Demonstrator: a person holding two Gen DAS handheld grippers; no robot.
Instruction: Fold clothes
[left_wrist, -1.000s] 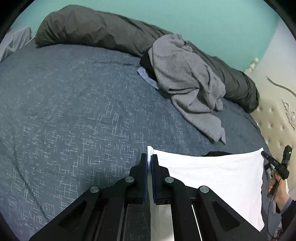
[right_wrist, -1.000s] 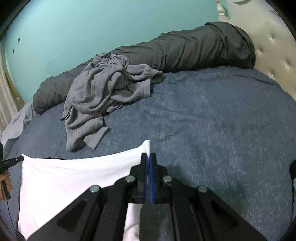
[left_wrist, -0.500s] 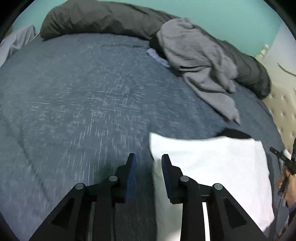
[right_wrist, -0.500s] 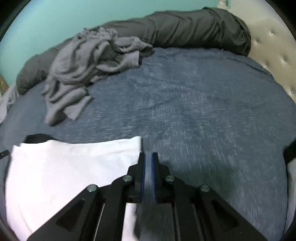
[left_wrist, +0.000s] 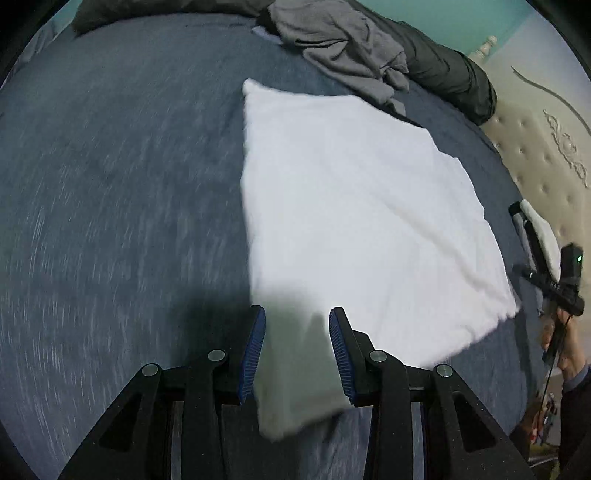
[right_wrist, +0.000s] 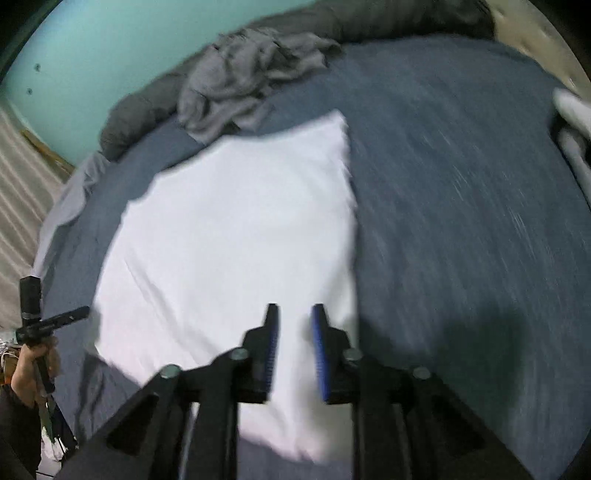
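A white garment lies flat as a rough rectangle on the blue bedspread; it also shows in the right wrist view. My left gripper is open and empty, raised above the garment's near left edge. My right gripper is open and empty, raised above the garment's near right edge. A crumpled grey garment lies at the back of the bed, also visible in the right wrist view.
A rolled dark grey duvet runs along the far edge of the bed. A padded cream headboard stands at the right. A turquoise wall is behind. Light cloth lies at the bed's left edge.
Both grippers let go of the white garment's corners and opened. They lifted and pulled back, and the garment now lies spread on the bed.
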